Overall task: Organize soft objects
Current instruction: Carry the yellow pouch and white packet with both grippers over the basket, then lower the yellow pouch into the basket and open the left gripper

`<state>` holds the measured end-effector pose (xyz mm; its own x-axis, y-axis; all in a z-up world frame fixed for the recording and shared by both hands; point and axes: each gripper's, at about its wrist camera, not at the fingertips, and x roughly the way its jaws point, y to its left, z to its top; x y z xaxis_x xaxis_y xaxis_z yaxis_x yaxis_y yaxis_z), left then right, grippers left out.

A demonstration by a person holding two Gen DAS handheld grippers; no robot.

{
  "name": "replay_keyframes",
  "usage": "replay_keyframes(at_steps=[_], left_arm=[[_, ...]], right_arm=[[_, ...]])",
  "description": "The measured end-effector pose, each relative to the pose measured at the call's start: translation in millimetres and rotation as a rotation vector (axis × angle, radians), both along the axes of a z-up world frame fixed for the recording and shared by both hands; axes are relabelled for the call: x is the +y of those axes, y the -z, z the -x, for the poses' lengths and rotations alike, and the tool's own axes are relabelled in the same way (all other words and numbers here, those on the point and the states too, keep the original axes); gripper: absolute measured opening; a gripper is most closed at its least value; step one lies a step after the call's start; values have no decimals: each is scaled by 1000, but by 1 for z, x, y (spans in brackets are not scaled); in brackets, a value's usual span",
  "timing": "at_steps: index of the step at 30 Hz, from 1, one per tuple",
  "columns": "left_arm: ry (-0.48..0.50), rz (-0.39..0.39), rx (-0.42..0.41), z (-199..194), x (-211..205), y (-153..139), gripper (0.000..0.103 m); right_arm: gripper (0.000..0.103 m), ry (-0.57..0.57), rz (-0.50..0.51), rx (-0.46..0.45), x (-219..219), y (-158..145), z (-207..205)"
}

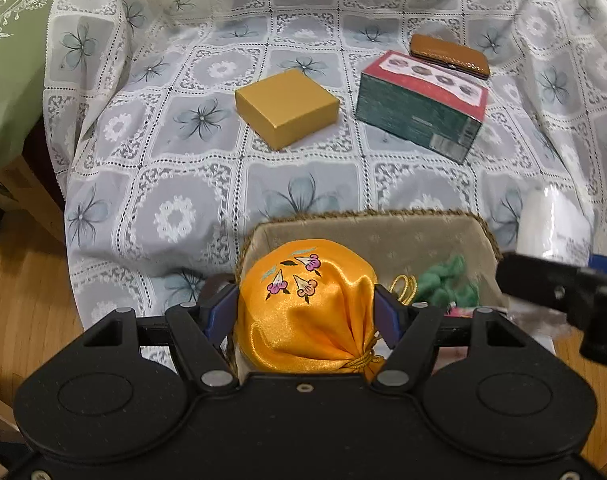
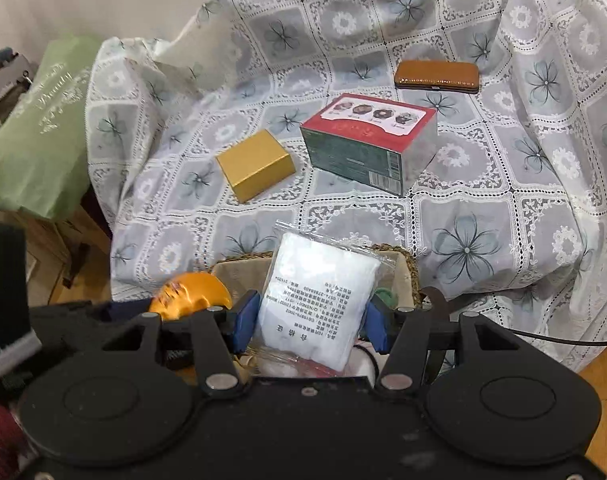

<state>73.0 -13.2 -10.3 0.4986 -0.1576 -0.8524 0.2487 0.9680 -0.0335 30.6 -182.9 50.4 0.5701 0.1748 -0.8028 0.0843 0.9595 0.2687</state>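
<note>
Your left claw (image 1: 306, 312) is clamped on an orange satin drawstring pouch (image 1: 303, 300) embroidered with small flowers, its blue pads (image 1: 385, 316) pressing into both sides. You hold the pouch over the near left corner of a cloth-lined basket (image 1: 383, 232) with a braided rim. Inside the basket, just right of the pouch, lie a bundle of green yarn (image 1: 447, 280) and a loop of gold cord (image 1: 403, 286).

Your right claw (image 2: 307, 322) is clamped on a clear plastic bag of white cotton (image 2: 319, 304) with a printed label, held upright above the same basket.

Beyond the basket, a lace cloth with a floral pattern (image 1: 183, 120) covers what looks like a chair or sofa rather than a desk. On it rest a gold cardboard box (image 1: 287, 108), a green and red printed carton (image 1: 419, 116) and a tan leather case (image 1: 449, 56), well apart from the basket. A green bag (image 1: 11, 60) sits at the left edge.

The task seems well along: some soft things are already in the basket, and both held items remain to be released into it. The three things left on the cloth look rigid and probably stay.
</note>
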Motion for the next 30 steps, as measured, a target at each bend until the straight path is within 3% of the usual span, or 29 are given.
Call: replay_keyframes(at_steps=[12, 30], left_arm=[[-13, -33, 30, 20, -5, 21, 66], [-55, -14, 3, 26, 4, 24, 71]], right_arm=[[54, 44, -55, -11, -7, 11, 12], [55, 14, 26, 19, 20, 28, -12]])
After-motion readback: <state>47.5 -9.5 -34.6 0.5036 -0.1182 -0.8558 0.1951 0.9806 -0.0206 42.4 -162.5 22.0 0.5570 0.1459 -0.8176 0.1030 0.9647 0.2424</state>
